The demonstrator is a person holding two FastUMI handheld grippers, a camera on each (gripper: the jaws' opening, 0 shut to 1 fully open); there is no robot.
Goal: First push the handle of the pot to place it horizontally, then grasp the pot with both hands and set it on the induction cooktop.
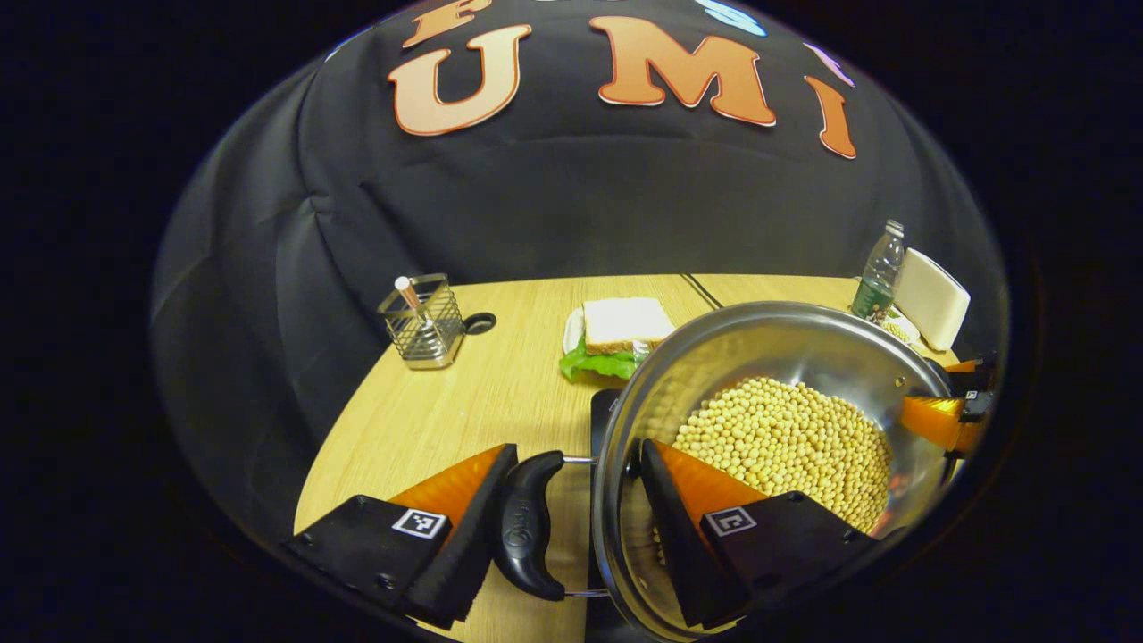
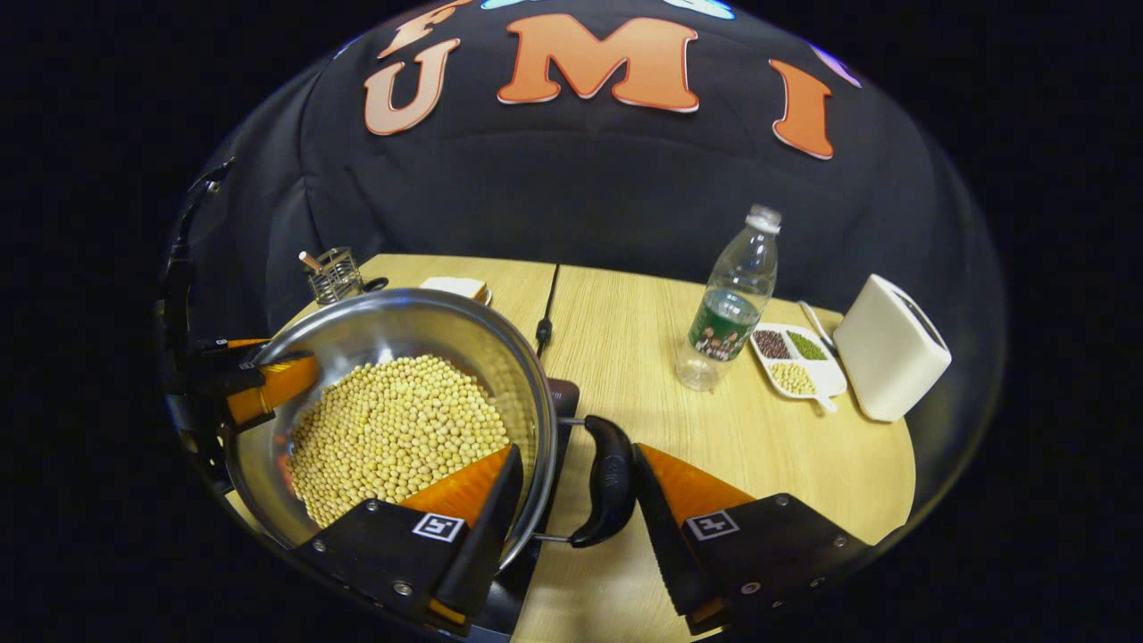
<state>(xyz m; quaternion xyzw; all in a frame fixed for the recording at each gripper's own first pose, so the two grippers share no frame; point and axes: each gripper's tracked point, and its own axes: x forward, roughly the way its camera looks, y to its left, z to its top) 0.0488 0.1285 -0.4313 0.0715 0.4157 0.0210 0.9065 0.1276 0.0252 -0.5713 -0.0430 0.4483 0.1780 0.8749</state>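
Pot (image 1: 786,357) of soybeans tilted, handles (image 1: 529,522) out sideways; left gripper (image 1: 571,536) and right gripper (image 2: 571,500) each grasp rim plus handle

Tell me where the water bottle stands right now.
In the right gripper view the water bottle stands upright on the table, right of the pot, beside the divided dish of beans and the white box.
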